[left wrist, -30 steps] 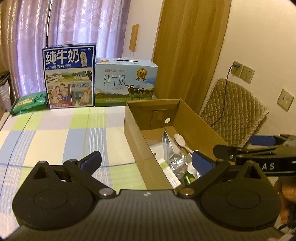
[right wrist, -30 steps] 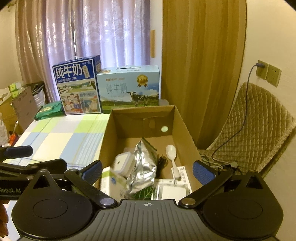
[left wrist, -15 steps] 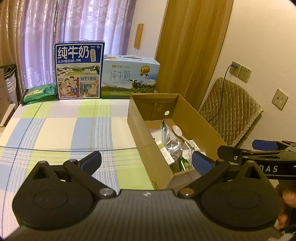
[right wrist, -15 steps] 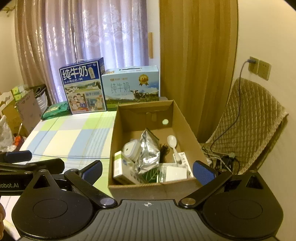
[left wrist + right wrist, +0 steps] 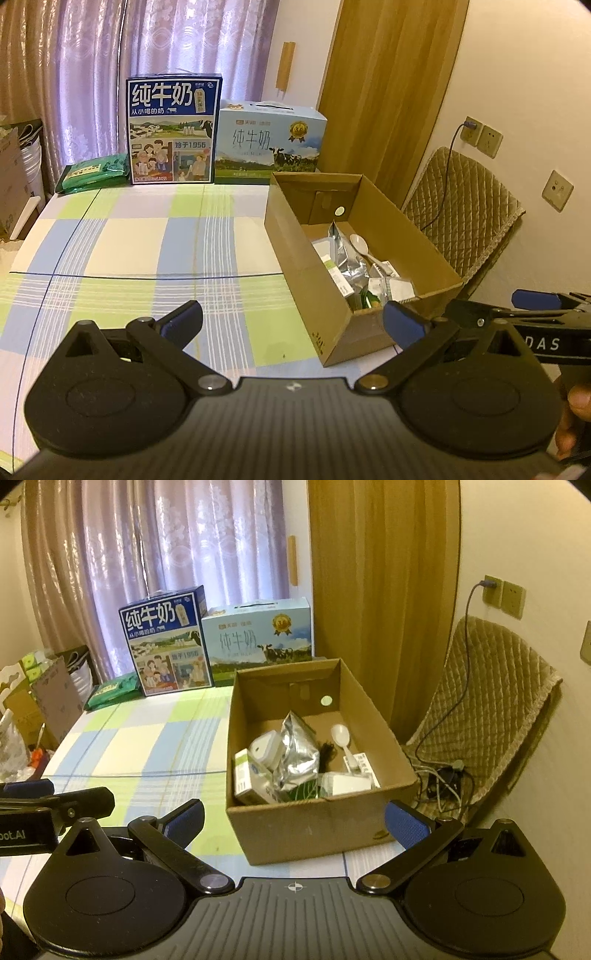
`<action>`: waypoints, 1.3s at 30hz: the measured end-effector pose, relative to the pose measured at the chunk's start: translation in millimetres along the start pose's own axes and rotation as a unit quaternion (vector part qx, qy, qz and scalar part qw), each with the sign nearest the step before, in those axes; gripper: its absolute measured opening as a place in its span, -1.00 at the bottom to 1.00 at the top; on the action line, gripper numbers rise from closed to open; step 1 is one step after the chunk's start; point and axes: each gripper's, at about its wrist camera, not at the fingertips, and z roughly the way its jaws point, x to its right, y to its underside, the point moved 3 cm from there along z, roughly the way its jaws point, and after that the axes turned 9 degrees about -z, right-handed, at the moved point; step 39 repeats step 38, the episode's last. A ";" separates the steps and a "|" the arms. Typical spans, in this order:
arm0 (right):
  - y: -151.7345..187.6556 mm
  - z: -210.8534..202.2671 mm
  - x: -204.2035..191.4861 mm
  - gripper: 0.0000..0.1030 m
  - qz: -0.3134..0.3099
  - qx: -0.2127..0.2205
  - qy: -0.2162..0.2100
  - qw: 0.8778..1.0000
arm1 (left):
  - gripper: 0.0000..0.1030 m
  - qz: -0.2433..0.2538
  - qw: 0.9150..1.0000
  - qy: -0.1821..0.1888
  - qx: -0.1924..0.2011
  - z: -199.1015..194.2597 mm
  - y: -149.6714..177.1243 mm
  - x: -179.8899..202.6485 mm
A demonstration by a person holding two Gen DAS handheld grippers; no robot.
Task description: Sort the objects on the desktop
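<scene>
Just ahead of both empty, spread tongs [image 5: 293,823], the filled cardboard box [image 5: 314,830].

The worktop [image 5: 147,236] is covered in a check of pale green, blue, lilac and cream. A plain brown cardboard box [image 5: 314,827] holds a silver foil pouch [image 5: 297,755] and a white spoon [image 5: 341,736]. Dark blue milk carton [image 5: 166,642], pale blue milk carton [image 5: 258,638]. Purple patterned curtains [image 5: 184,542]. Each black claw [image 5: 291,325] [image 5: 293,818] is tipped with blue pads [image 5: 183,323].
</scene>
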 end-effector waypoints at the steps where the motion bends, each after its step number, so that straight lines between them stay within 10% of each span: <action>1: 2.0 -0.9 -0.6 0.96 0.001 -0.002 -0.001 1.000 | 0.98 0.002 1.000 -0.001 -0.001 -0.4 1.9 -0.1; 39: 16.9 1.4 2.4 0.96 0.014 -0.016 -0.002 1.000 | 0.98 0.013 1.000 -0.008 -0.016 11.1 14.0 0.9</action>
